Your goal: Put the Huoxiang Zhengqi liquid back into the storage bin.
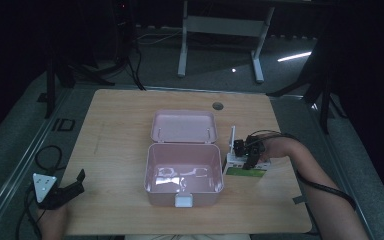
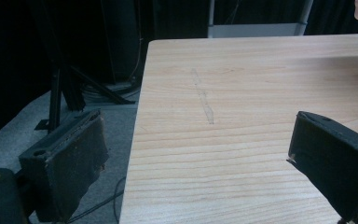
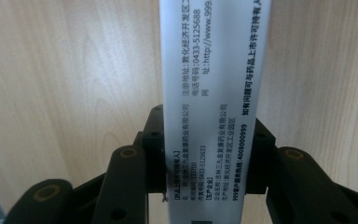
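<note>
Right gripper point(image 1: 248, 156) is clamped on a white and green medicine box point(image 1: 246, 169) sitting on the wooden table point(image 1: 115, 120) just right of the open pink lunch box point(image 1: 184, 165). Left gripper point(image 1: 65, 192) rests at the near left corner, jaws spread wide with nothing between them.

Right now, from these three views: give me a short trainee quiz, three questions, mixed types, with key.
1. True or false: the pink box has its lid open.
2. The right gripper holds: A) the white medicine carton B) the pink box C) nothing.
3. Fill in: the left gripper has its jaws ____ near the wooden table edge.

Key: 1 true; 2 A; 3 open.
</note>
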A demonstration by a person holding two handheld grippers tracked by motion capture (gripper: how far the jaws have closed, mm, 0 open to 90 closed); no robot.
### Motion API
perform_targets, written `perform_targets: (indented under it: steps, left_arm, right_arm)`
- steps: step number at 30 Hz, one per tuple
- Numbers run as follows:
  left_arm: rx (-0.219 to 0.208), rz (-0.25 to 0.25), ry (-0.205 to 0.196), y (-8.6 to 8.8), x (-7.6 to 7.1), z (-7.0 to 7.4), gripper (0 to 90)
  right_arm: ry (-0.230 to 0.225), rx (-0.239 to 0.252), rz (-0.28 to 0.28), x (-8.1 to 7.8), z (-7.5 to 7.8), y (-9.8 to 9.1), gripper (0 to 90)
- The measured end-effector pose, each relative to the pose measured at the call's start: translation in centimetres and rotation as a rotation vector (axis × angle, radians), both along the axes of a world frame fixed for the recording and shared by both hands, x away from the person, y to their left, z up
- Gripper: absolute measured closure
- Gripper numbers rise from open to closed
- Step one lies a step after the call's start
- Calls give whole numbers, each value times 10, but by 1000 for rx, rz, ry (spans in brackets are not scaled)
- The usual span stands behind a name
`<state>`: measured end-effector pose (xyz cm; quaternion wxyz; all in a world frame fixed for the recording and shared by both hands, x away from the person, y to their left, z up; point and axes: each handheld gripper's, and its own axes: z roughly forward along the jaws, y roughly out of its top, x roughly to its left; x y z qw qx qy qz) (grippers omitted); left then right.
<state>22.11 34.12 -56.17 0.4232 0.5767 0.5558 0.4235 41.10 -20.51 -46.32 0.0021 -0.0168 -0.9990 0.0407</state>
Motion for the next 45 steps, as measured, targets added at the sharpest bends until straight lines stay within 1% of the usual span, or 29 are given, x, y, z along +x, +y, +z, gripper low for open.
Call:
perform_targets:
  steps: [8,10,11,12,15,18,19,21,22,23,28,31,32,33,34,35,39,40,41,43,44,45]
  left_arm:
    - [1,0,1,0,0,0,45]
    - [2,-1,3,0,0,0,45]
    - [2,-1,3,0,0,0,45]
    - [2,0,2,0,0,0,45]
    - [0,2,1,0,0,0,45]
    - [1,1,2,0,0,0,45]
    - [2,1,3,0,0,0,45]
    - [2,2,2,0,0,0,45]
    - [2,2,2,0,0,0,45]
    - [2,2,3,0,0,0,45]
    - [4,4,4,-1,0,0,45]
    - [2,4,3,0,0,0,45]
    - [2,4,3,0,0,0,45]
    - [1,3,3,0,0,0,45]
    - [1,3,3,0,0,0,45]
    - [1,4,2,0,0,0,45]
    - [1,3,2,0,0,0,45]
    - [1,3,2,0,0,0,45]
    - [0,4,2,0,0,0,45]
    - [0,4,1,0,0,0,45]
    - [0,4,1,0,0,0,45]
    - [0,4,1,0,0,0,45]
  right_arm:
    - [40,13,-36,-8,13,-3,616]
    - [54,10,-34,-12,14,-3,616]
    - [54,10,-34,-12,14,-3,616]
    - [73,4,-46,-15,16,-4,616]
    - [61,1,-41,-21,19,-6,616]
    - [63,-3,-38,-27,23,-7,616]
    - [68,-7,-44,-29,25,-8,617]
    - [63,-12,-44,-34,29,-9,617]
    - [63,-12,-44,-34,29,-9,617]
    - [58,-9,-42,-38,33,-10,617]
    - [51,-2,-44,-46,45,-12,617]
    - [44,0,-41,-49,51,-12,617]
    - [44,0,-41,-49,51,-12,617]
    - [43,0,-45,-51,56,-12,617]
    - [43,0,-45,-51,56,-12,617]
    - [38,-4,-46,-52,61,-11,617]
    - [27,-5,-45,-54,72,-10,617]
    - [27,-5,-45,-54,72,-10,617]
    - [23,-2,-59,-54,78,-9,617]
    - [12,0,-60,-54,85,-8,617]
    - [12,0,-60,-54,85,-8,617]
    - [5,2,-56,-55,92,-7,617]
